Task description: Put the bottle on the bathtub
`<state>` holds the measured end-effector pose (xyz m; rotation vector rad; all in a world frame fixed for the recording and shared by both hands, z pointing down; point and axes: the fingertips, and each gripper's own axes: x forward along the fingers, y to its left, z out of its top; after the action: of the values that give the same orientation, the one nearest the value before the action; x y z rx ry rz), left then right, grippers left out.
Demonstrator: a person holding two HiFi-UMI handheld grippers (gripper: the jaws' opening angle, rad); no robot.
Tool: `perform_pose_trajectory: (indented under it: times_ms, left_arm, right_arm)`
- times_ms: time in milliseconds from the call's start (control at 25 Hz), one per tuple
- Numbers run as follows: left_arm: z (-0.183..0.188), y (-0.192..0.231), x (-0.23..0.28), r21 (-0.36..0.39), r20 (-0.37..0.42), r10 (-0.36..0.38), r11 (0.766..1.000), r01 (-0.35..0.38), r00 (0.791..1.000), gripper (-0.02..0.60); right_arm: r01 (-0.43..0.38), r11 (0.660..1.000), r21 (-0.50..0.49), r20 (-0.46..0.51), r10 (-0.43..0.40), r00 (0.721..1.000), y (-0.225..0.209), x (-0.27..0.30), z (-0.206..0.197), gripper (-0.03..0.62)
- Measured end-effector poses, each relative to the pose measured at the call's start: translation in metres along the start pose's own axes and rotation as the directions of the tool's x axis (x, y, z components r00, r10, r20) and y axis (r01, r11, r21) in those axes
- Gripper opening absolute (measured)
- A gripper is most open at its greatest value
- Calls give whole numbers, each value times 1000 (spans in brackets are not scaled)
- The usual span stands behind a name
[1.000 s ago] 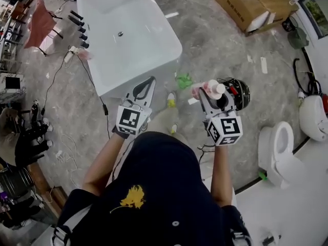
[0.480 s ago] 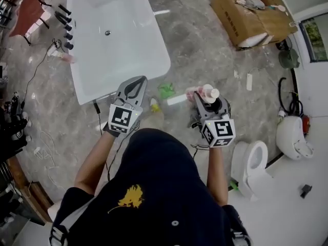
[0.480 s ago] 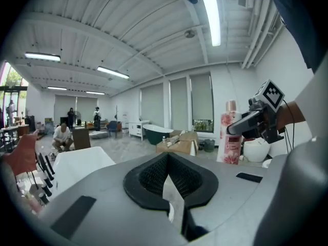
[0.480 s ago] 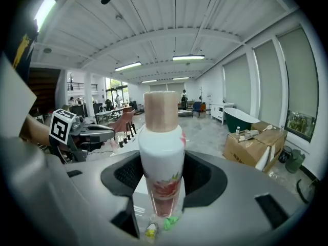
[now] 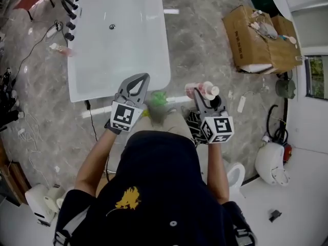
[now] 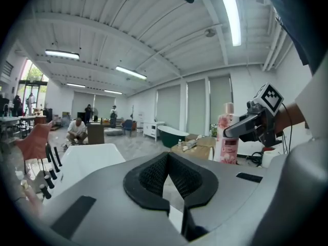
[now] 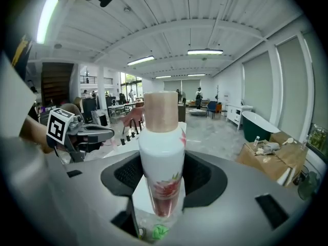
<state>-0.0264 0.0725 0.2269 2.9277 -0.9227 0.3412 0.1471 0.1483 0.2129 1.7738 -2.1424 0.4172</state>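
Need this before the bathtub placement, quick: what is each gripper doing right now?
Left gripper: closed, nothing between its fingers.
Right gripper: closed on the bottle.

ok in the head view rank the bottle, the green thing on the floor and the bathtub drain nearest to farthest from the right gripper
1. bottle, held in the right gripper itself.
2. green thing, on the floor to its left.
3. bathtub drain, farthest, up and left.
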Motion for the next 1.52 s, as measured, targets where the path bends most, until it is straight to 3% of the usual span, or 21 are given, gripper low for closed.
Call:
perform_pose_trajectory:
  times_ms: [240, 440, 560, 720, 1000, 1160, 1520]
  left_arm:
    - [-24, 38, 46, -55, -32, 147, 987, -149, 989, 18]
    - [-52, 63, 91, -83, -55, 276, 956, -280, 960, 18]
    - [-71, 72, 115, -72, -50, 320, 944, -323, 946, 18]
    - [-107, 79, 135, -78, -77, 339, 936, -344, 938, 18]
    - [-152, 96, 152, -132, -55, 365, 920, -369, 929, 18]
    - [-168, 102, 167, -138, -41, 358, 923, -360, 933, 18]
    - [-207, 104, 185, -157, -100, 302, 936, -315, 948, 18]
  right_arm:
    - [-153, 986, -72, -35, 151, 988, -38, 90, -1, 218]
    - [-311, 940, -138, -78, 302, 950, -65, 179, -21, 218]
    - [-351, 922, -163, -97, 339, 936, -74, 229, -41, 218]
    - [-365, 920, -142, -119, 350, 929, -74, 280, -76, 218]
    - [-356, 925, -131, -156, 335, 929, -58, 330, -122, 218]
    - [-343, 932, -120, -155, 324, 933, -59, 354, -141, 218]
    - [-336, 935, -116, -153, 317, 936, -55, 392, -169, 218]
